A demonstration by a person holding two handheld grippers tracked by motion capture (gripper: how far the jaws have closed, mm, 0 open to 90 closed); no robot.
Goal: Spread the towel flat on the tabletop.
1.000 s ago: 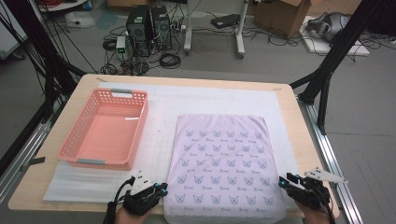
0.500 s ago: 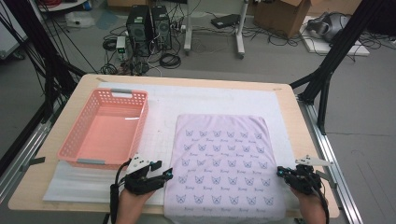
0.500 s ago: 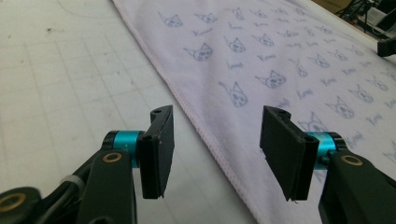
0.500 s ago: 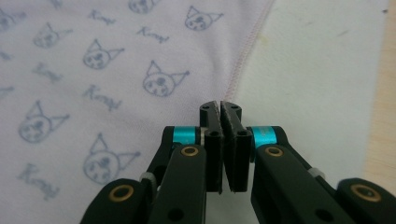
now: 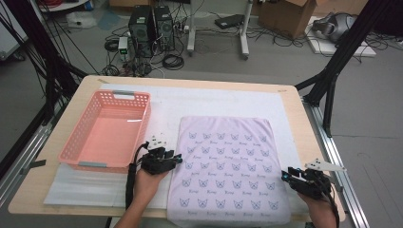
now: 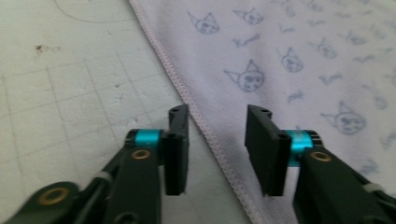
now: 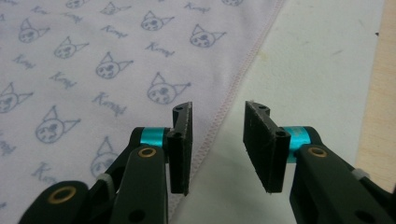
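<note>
Towel (image 5: 228, 166) lies flat and unfolded on the white mat (image 5: 214, 102), right of the pink basket (image 5: 107, 130); no fold made yet. Left gripper (image 6: 217, 140) straddles its left hem, jaws just narrowed but parted, pinching nothing. Right gripper (image 7: 217, 140) has just reopened over the right hem, holding nothing, so both grasps remain.

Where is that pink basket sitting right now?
In the high view the pink basket sits on the left half of the table, on the white mat, left of the cat-print cloth and just beyond the left gripper.

cloth (image 5: 228, 166) near edge cropped (perhaps overhanging)
</note>
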